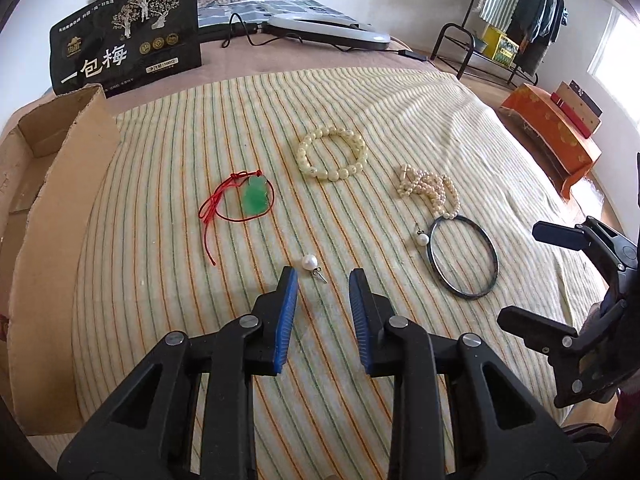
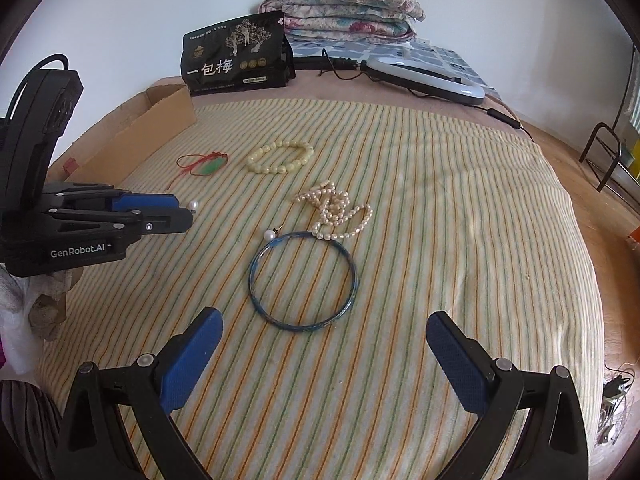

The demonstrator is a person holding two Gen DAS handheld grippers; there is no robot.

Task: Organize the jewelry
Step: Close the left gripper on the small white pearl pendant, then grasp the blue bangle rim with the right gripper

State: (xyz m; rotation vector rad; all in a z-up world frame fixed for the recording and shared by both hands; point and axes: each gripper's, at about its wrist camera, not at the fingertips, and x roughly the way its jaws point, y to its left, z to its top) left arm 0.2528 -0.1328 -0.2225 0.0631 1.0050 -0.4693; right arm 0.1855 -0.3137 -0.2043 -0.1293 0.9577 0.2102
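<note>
The left gripper (image 1: pixel 323 276) stands partly open and empty, a pearl earring (image 1: pixel 310 261) just beyond its tips at 12 o'clock. The right gripper (image 2: pixel 324 326) gapes wide, empty, the dark bangle (image 2: pixel 302 280) ahead at 12 o'clock. All jewelry lies on the striped blanket (image 2: pixel 460 208); a cardboard box (image 1: pixel 60 184) sits at 9 o'clock. Only the left view shows a clothes rack (image 1: pixel 516 12); only the right shows the folded quilts (image 2: pixel 344 12) whole.

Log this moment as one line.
left gripper: open, nearing pearl earring | right gripper: open, before dark bangle | cardboard box: no jewelry visible
</note>
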